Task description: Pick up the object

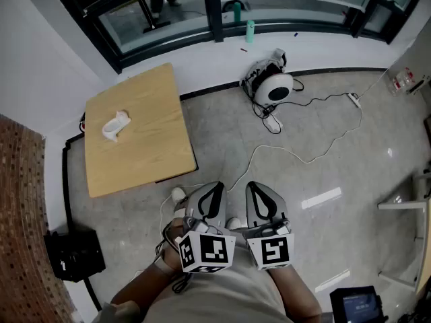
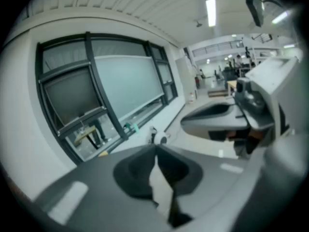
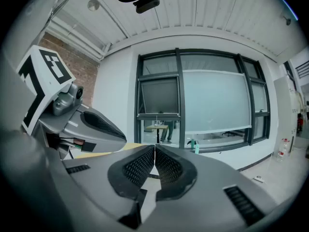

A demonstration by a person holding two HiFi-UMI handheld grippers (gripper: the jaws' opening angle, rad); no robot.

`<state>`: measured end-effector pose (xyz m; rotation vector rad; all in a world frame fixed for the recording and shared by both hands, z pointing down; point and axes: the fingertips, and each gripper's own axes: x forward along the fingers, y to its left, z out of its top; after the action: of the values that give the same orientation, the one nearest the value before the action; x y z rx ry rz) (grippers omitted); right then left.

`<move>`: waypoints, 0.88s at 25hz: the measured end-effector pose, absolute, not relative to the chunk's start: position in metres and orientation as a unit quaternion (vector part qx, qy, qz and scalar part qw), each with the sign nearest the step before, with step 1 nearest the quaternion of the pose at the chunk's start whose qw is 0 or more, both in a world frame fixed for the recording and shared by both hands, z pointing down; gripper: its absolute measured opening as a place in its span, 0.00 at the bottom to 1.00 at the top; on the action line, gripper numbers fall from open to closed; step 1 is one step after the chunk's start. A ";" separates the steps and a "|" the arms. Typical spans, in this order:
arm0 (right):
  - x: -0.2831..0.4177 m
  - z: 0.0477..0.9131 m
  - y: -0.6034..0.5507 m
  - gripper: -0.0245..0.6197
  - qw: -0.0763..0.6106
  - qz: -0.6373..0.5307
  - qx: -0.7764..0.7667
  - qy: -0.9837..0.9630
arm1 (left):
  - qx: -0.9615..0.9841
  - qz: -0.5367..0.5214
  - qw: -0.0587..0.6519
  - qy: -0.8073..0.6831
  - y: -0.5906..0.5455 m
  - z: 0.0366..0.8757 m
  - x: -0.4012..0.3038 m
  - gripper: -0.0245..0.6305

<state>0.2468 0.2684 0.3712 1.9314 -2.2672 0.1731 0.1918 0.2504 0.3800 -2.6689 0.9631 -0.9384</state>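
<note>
White against pale wood, the object lay on the desk, well ahead of both tongs and off to their left, touched by neither. The left tongs and right tongs hung side by side over the floor, each clenched tight on nothing. Farther ahead of the right tongs, a round white device sat among cables.

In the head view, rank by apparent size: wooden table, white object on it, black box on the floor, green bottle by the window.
Largest to smallest:
wooden table
black box
white object
green bottle, though it sits farthest from the camera, so its rank is unsure
</note>
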 end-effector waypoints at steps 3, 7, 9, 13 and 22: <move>0.235 0.371 0.244 0.05 0.086 0.060 0.653 -0.750 | -0.891 -0.315 0.071 0.320 0.223 0.381 0.174 0.06; 0.194 0.382 0.203 0.05 0.118 0.061 0.647 -0.751 | -0.892 -0.311 0.051 0.325 0.171 0.388 0.133 0.06; 0.169 0.389 0.176 0.05 0.131 0.068 0.645 -0.750 | -0.893 -0.308 0.037 0.328 0.138 0.394 0.106 0.06; 0.118 0.403 0.122 0.05 0.164 0.083 0.642 -0.745 | -0.890 -0.302 -0.003 0.341 0.070 0.408 0.038 0.06; -0.015 0.428 0.002 0.05 0.223 0.127 0.573 -0.778 | -0.844 -0.373 -0.103 0.371 -0.061 0.493 -0.125 0.09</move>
<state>-0.0153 0.0015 0.4279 1.5829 -2.1477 0.3505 -0.1246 -0.0607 0.4928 -2.8404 1.2484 -1.2570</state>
